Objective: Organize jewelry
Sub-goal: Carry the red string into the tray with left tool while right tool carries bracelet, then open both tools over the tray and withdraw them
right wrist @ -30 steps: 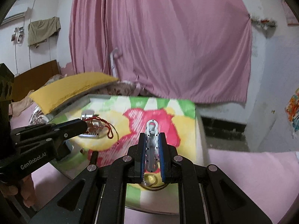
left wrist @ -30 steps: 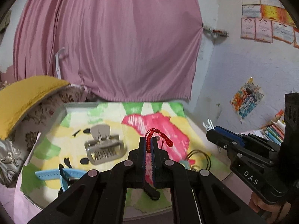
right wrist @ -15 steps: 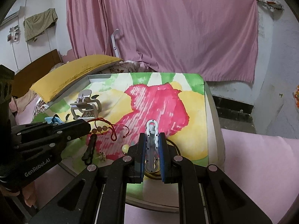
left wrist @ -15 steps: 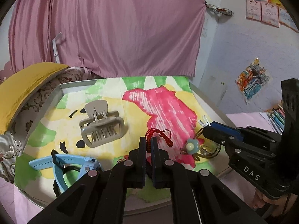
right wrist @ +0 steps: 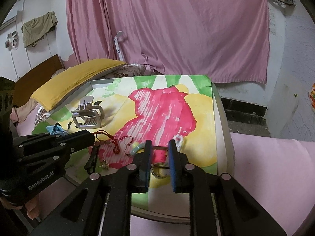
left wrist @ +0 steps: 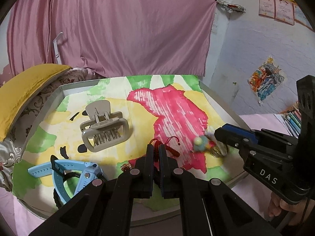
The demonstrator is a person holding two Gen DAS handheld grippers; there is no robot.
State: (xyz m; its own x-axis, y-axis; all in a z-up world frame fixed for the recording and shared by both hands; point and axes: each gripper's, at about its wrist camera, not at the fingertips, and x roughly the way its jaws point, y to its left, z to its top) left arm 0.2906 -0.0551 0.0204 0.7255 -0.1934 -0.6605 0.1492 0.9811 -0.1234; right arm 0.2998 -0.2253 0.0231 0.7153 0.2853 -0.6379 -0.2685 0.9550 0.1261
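My left gripper [left wrist: 157, 149] is clamped on the red cord bracelet [right wrist: 110, 140], low over the near part of the tray [right wrist: 215, 122]. My right gripper [right wrist: 159, 147] is opening, nothing between its pads; a metal ring [right wrist: 159, 172] lies on the painted mat beneath. The beige hair claw [left wrist: 104, 126] and blue watch [left wrist: 78, 175] sit further left.

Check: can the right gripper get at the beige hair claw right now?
Probably not directly. The left gripper, shut on the red bracelet, lies between the opening right gripper and the hair claw; it would have to go over.
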